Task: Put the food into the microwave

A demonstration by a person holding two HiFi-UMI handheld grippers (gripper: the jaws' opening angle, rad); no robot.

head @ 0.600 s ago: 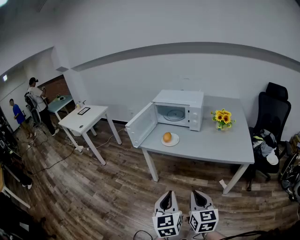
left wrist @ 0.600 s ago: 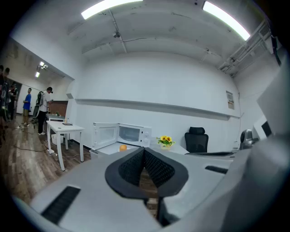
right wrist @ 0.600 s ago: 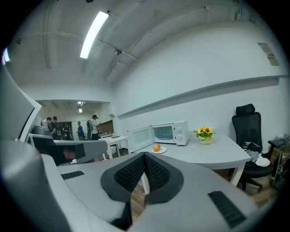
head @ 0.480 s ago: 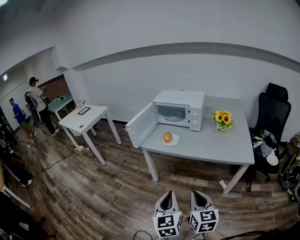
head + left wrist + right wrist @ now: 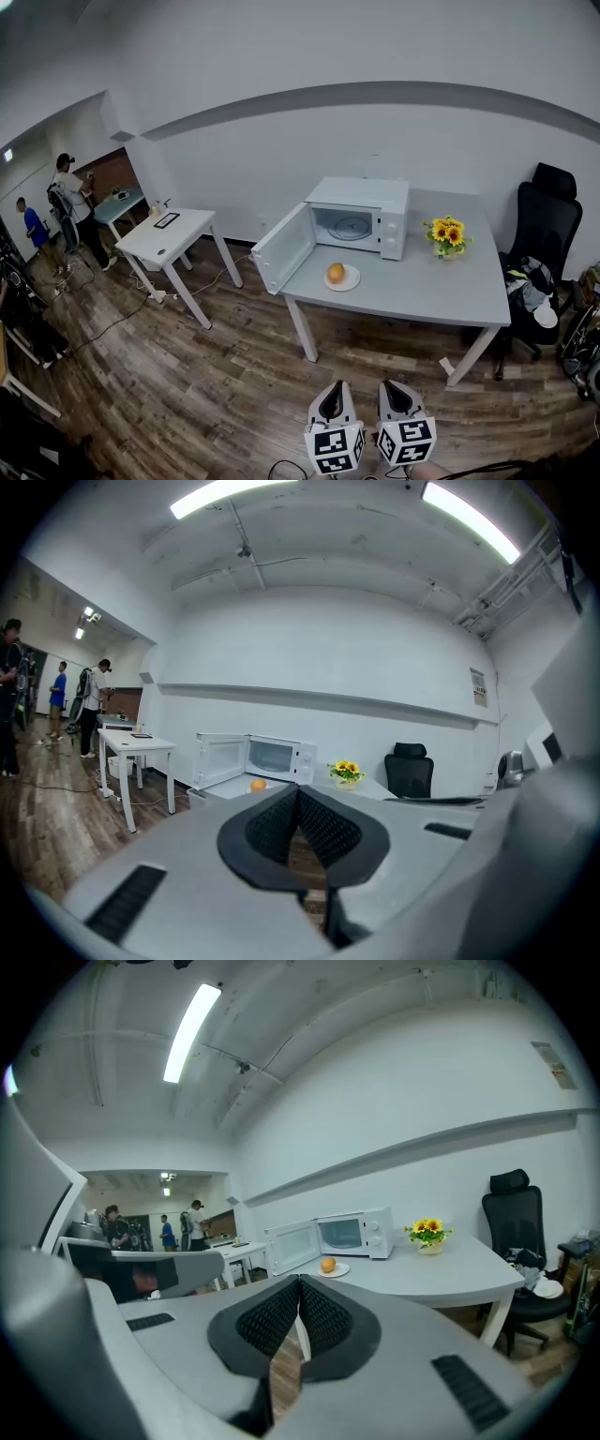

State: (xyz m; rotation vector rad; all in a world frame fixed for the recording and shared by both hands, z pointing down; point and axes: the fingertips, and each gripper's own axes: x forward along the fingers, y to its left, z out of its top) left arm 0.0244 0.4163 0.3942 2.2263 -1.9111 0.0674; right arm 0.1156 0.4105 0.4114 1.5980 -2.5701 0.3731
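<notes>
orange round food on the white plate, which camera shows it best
The head view: it looks down on the orange round food, clear on its white round plate before the open white microwave. Both gripper views see it from far off, a small orange spot.

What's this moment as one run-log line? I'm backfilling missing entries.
phase: away from table | left gripper: shut, empty | right gripper: shut, empty | orange: on plate before microwave | microwave door: open

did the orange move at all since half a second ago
No. The orange still sits on its plate, just in front of the open microwave, same spot.
</notes>
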